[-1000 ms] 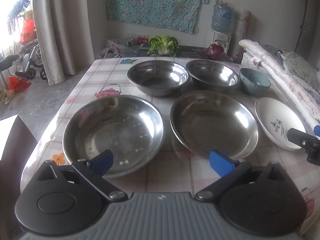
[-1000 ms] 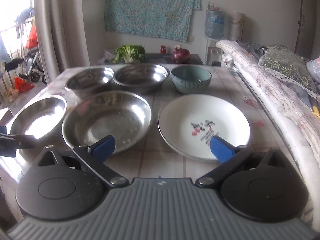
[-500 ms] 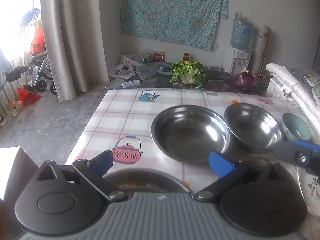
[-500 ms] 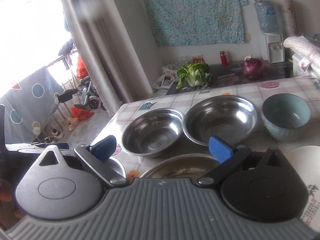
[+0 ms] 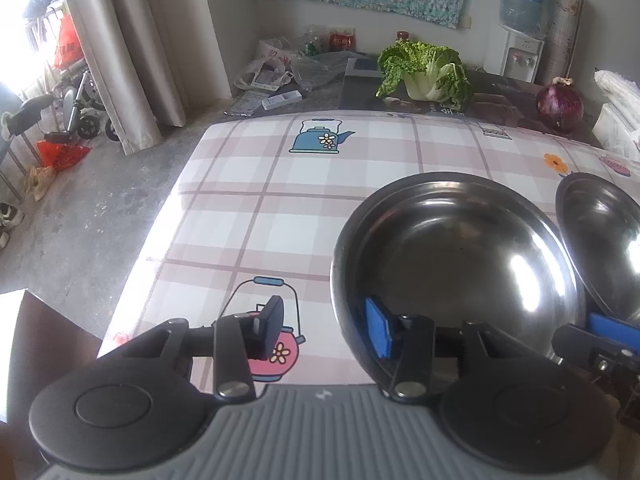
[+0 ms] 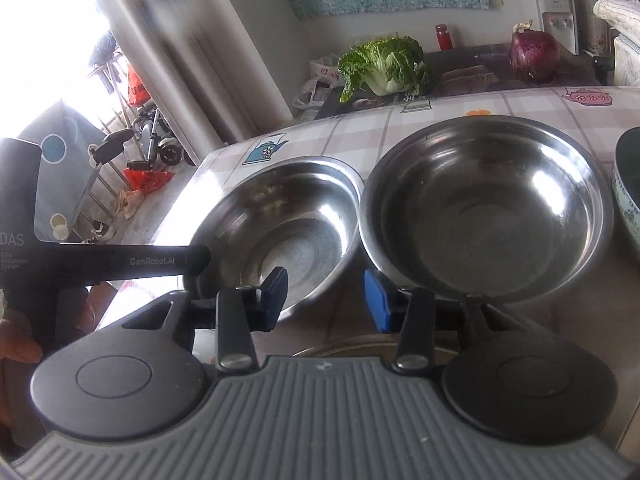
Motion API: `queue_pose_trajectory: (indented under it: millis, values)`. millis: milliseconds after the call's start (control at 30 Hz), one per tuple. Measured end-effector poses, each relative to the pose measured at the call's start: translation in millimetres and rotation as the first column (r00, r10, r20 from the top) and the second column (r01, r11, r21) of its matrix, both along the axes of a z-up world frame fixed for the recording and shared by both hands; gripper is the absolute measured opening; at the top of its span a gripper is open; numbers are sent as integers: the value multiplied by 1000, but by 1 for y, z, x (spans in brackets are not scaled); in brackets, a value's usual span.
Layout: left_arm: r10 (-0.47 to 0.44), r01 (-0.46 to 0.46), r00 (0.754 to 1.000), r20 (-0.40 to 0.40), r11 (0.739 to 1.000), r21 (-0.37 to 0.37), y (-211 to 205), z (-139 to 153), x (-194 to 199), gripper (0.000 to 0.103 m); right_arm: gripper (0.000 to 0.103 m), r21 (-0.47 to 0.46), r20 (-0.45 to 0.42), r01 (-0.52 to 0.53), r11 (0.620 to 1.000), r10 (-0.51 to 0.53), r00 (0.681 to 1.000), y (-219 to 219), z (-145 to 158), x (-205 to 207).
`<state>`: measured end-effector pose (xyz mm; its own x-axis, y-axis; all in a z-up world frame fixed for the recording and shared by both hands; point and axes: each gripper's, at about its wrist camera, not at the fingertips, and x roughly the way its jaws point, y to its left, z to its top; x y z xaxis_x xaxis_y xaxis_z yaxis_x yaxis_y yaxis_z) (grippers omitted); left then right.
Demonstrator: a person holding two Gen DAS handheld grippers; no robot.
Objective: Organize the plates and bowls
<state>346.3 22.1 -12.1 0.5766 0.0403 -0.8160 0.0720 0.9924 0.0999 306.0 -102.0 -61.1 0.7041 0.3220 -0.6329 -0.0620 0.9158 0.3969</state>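
Observation:
Two deep steel bowls stand side by side on the checked tablecloth: a left one (image 5: 452,264) (image 6: 280,220) and a right one (image 6: 484,208) (image 5: 600,236). My left gripper (image 5: 324,326) is open and straddles the left bowl's near-left rim, right finger inside, left finger outside. My right gripper (image 6: 324,294) is open, low between the two bowls' near rims, touching neither clearly. A shallow steel dish rim (image 6: 360,346) shows just under it. A teal ceramic bowl (image 6: 628,184) sits at the right edge.
The tablecloth (image 5: 280,200) ends at a left edge with floor beyond. A cabbage (image 5: 424,72) and a red onion (image 5: 560,104) lie on a dark low table behind. The left gripper's body (image 6: 104,264) crosses the right wrist view's left side.
Both grippers moved forward and down from the near dishes to the two deep bowls. The left gripper's fingers narrowed and now straddle the left bowl's rim.

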Motion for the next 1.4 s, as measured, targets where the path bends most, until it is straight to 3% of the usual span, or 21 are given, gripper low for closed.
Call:
queue_pose_trajectory:
  millis: [233,433,567,733,833,900,1167,1400]
  values:
    - [-3,2,999,-45,1000,-20,5,-3,2,41,23,26,-29,-58,998,59,998,5,-7,11]
    - [39,-42,997,-64,998,-39,22,-2,2,42,23,28,-40,-116,993,117,992,15,-5,18]
    - [34,-37,997,-65,998,-43,21,1,8,56,25,28,-44,-93,995,94,995,13,-4,22]
    - [50,-53,994,-93,998,-28,13,-5,28,56,24,39,-55,-65,997,67,996,8,-9,32]
    - [47,-51,993,-110,998,-34,8,-9,35,53,24,25,-48,-64,998,65,997,11,-8,34]
    - [49,-55,991,-122,998,-42,5,-10,35,39,21,26,-47,-68,997,69,996,12,-9,35]
    - [87,-91,990,-112,995,-33,7,-4,29,29,18,13,-29,-74,997,75,997,11,-3,32]
    - [89,-91,994,-67,996,-25,7,18,16,29,18,-2,11,-87,996,87,996,13,14,23]
